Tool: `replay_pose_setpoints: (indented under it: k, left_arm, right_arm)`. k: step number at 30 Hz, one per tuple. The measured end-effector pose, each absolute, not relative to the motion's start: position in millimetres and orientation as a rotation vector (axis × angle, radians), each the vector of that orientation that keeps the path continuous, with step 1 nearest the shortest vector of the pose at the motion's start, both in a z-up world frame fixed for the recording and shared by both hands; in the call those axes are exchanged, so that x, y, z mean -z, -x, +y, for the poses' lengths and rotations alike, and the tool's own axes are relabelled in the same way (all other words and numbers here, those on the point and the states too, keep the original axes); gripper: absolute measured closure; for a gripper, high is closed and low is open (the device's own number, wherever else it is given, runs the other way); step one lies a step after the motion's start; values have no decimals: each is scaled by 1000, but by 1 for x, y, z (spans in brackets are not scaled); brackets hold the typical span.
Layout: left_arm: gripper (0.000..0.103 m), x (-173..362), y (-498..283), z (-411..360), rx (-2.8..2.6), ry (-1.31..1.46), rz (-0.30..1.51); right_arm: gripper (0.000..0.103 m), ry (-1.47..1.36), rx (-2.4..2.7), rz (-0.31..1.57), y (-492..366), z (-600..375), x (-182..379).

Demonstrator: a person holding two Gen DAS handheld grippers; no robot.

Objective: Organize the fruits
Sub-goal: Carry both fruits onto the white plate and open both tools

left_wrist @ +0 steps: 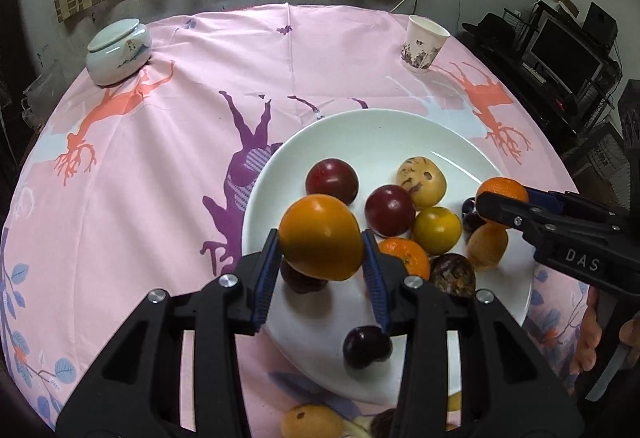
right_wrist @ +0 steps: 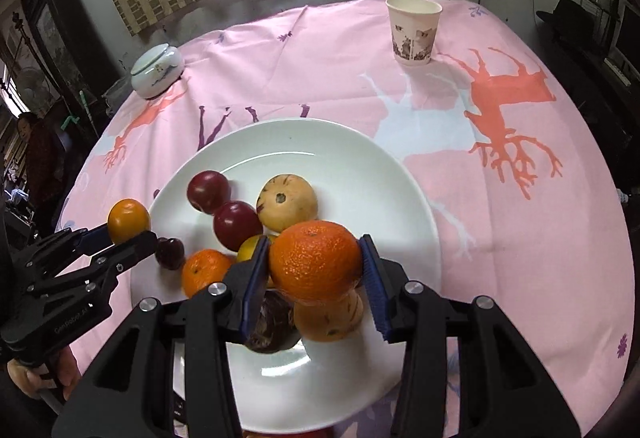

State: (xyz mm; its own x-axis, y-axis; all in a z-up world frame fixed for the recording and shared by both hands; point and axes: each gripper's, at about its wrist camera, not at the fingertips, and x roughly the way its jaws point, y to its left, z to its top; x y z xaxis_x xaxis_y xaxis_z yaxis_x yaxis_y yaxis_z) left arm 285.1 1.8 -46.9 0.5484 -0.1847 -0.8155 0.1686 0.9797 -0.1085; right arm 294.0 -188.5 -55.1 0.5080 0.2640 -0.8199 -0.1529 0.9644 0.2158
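A: Left wrist view, reading left to right: we are passing the lidded jar (left_wrist: 119, 52) far left on the pink cloth (left_wrist: 160, 178), then our left gripper (left_wrist: 320, 258), then the white plate (left_wrist: 360, 134) with its heap of fruit, then the paper cup (left_wrist: 425, 43). What are we risking here?

B: We are holding a smooth yellow-orange fruit (left_wrist: 322, 236) above the plate's near-left edge. Its skin looks slick and only the blue pads (left_wrist: 266, 278) are pinching its sides, so we are judging that a quick swing could let it slip and knock the dark plums (left_wrist: 331, 180) rolling off the rim.

A: And in the right wrist view?

B: Our right gripper (right_wrist: 315, 270) is hanging over the crowded heap. Letting go there, we are judging, would send fruit bouncing into the tan speckled fruit (right_wrist: 287, 201) and beyond.

A: How are the tools standing?

B: Both are partly closed and clamped: the left on the yellow-orange fruit, the right on a pebbled mandarin (right_wrist: 315, 264), pads pressing both flanks, each fruit clear of the plate.
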Motion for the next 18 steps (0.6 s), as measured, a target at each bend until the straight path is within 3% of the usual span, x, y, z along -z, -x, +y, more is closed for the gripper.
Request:
replay_pose_setpoints:
  k: [5, 7, 9, 11, 15, 18]
  left_arm:
    - [62, 58, -301, 2, 212, 10, 999]
    - [61, 60, -305, 2, 213, 15, 1015]
    - [56, 55, -301, 3, 218, 18, 998]
    - [39, 44, -294, 5, 231, 22, 964]
    - [39, 13, -264, 13, 255, 46, 897]
    - [31, -8, -223, 23, 255, 52, 841]
  right_arm:
    - [57, -119, -234, 1014, -308, -186, 63]
    - [51, -108, -229, 1013, -309, -184, 63]
    - [48, -87, -227, 1000, -306, -181, 58]
    - [37, -59, -223, 981, -299, -179, 50]
    - [37, -42, -244, 942, -272, -181, 29]
    - [36, -30, -269, 910, -233, -186, 16]
